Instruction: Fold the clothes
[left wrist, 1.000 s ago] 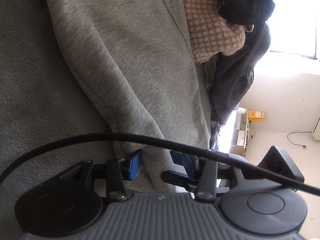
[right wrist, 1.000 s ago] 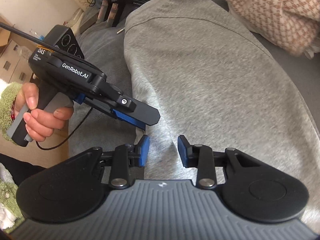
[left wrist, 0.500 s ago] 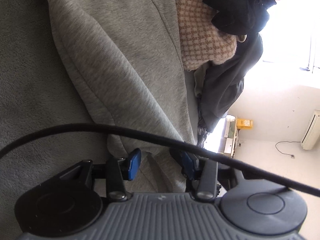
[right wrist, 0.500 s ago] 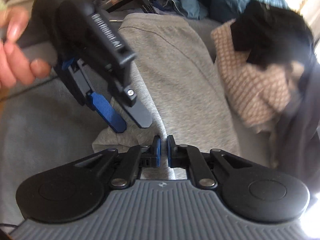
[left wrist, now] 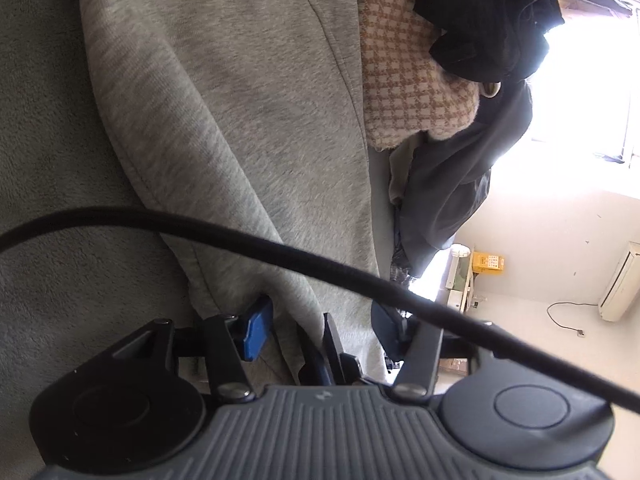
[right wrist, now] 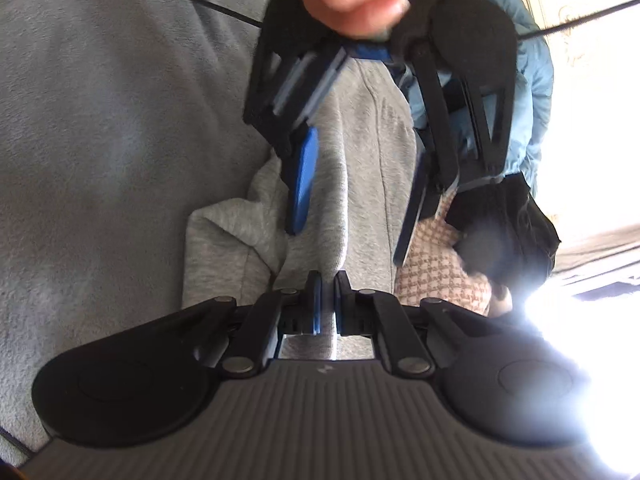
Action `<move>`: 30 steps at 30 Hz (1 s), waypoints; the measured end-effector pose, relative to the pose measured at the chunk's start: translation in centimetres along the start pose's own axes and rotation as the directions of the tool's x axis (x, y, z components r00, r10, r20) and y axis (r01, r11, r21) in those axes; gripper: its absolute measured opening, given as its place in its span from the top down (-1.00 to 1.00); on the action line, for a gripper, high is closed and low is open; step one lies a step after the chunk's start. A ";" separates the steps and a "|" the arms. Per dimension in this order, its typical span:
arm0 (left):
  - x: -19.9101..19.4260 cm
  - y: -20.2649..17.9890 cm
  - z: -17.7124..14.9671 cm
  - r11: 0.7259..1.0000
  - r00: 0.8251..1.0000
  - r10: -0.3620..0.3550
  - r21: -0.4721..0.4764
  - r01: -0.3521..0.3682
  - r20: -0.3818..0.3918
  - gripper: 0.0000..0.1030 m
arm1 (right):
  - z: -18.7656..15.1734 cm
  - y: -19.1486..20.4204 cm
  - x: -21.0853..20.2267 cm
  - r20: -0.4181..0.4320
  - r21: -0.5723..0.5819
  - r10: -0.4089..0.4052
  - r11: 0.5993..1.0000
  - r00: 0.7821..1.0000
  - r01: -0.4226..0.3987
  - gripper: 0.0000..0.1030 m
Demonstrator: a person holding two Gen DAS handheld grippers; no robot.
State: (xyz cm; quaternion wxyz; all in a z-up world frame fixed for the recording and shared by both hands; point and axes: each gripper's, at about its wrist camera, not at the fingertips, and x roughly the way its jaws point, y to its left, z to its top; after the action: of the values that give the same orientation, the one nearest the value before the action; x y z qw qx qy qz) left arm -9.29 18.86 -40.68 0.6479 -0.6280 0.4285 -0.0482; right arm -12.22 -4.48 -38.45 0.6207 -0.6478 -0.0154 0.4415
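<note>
Barely started: grey fleece sweatshirt (left wrist: 248, 128) unfolded.
My right gripper (right wrist: 327, 300) pinches its hem; left gripper (left wrist: 316, 332) straddles it half-wide, jaws not pressing.

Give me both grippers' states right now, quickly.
Left gripper: open, jaws astride a fold of the grey garment, not clamping it.
Right gripper: closed, pinching the grey garment's edge.

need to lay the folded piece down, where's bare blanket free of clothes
Bare fleece blanket lies open beside the grey sweatshirt, on the side away from the pile. The other side is crowded: checked knit, black garment, dark jacket.
</note>
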 end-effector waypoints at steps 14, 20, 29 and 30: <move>0.2 -0.6 -1.0 0.988 0.992 0.127 0.088 -0.128 0.025 0.84 | -2.3 -6.5 0.6 -0.129 0.498 0.250 0.853 0.960 -0.155 0.79; 0.3 -0.8 -1.2 0.987 0.993 0.116 0.104 -0.118 0.027 0.83 | -3.3 -5.7 0.2 -0.227 0.419 0.164 0.906 0.960 -0.055 0.85; 0.6 -0.2 -0.5 0.987 0.990 0.142 0.081 -0.142 0.008 0.83 | -2.4 -4.4 -3.4 -0.269 0.505 0.137 0.863 0.953 0.018 0.63; 0.6 -0.2 -0.5 0.987 0.990 0.143 0.075 -0.142 0.004 0.83 | -2.2 -4.6 -4.2 -0.251 0.535 0.131 0.844 0.959 0.025 0.63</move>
State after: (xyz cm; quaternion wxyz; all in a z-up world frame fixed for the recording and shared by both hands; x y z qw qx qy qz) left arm -9.10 18.08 -40.79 0.6724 -0.5710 0.4707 -0.0183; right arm -11.02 -7.50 -32.70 0.7593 -0.5054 0.2131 0.3502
